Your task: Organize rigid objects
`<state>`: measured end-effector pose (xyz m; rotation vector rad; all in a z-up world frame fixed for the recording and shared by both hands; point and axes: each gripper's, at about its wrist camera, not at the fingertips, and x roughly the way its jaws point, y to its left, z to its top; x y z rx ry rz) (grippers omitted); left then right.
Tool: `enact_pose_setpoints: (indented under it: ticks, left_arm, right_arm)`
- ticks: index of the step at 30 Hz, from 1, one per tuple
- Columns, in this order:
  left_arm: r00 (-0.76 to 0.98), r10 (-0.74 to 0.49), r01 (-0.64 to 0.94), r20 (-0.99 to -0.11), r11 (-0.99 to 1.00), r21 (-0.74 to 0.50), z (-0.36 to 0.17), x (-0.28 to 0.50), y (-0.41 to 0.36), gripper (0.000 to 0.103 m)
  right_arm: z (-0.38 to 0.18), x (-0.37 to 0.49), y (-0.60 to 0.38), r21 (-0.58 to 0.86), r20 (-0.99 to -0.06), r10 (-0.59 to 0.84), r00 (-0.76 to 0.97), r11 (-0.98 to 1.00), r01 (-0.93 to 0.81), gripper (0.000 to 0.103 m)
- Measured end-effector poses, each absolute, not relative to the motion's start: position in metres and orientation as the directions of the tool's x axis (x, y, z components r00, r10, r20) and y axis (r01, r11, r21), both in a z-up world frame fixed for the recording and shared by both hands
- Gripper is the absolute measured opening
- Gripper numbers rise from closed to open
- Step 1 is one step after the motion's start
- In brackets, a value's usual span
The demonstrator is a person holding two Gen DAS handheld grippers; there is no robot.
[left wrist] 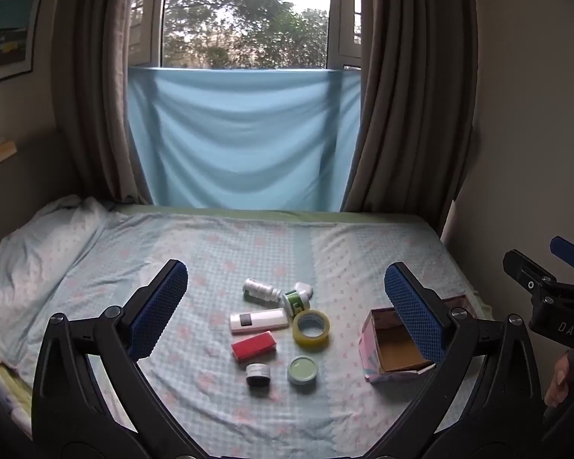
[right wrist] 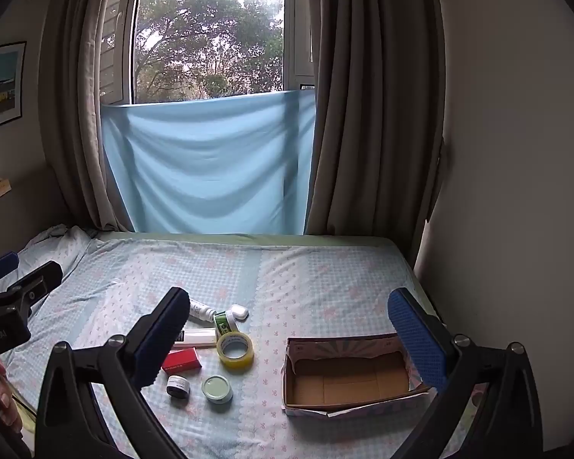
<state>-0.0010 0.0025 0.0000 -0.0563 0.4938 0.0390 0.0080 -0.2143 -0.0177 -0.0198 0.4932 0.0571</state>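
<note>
Small items clustered on bed [left wrist: 95, 267], tape roll [left wrist: 311, 329] among them, box [left wrist: 367, 340] to their right

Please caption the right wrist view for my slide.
Open right gripper hovers over a bed with small items beside an empty cardboard box.

A bed [left wrist: 248, 244] with a pale blue checked sheet fills the lower half of both views, and a rumpled pillow [left wrist: 38, 264] lies at its left end. Behind it, at the top centre, a window [left wrist: 245, 15] looks out on trees, with a light blue cloth [left wrist: 241, 141] hung across its lower part and brown curtains [left wrist: 413, 95] on either side. A framed picture [left wrist: 7, 34] hangs at the upper left, perhaps of a building, and a small yellowish note [left wrist: 4, 150] sits on the wall below it.
</note>
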Motion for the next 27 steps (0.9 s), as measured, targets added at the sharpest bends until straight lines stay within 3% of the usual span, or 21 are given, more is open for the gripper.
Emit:
enact_pose_setpoints:
  ticks: [27]
  left_arm:
    - [0.886,0.040,-0.064,-0.461,0.997,-0.036,0.0023,-0.0022,0.0012,0.102]
  right_arm:
    - [-0.0147,0.0029,-0.2162,0.000,-0.439,0.070,0.896,0.997,-0.078,0.103]
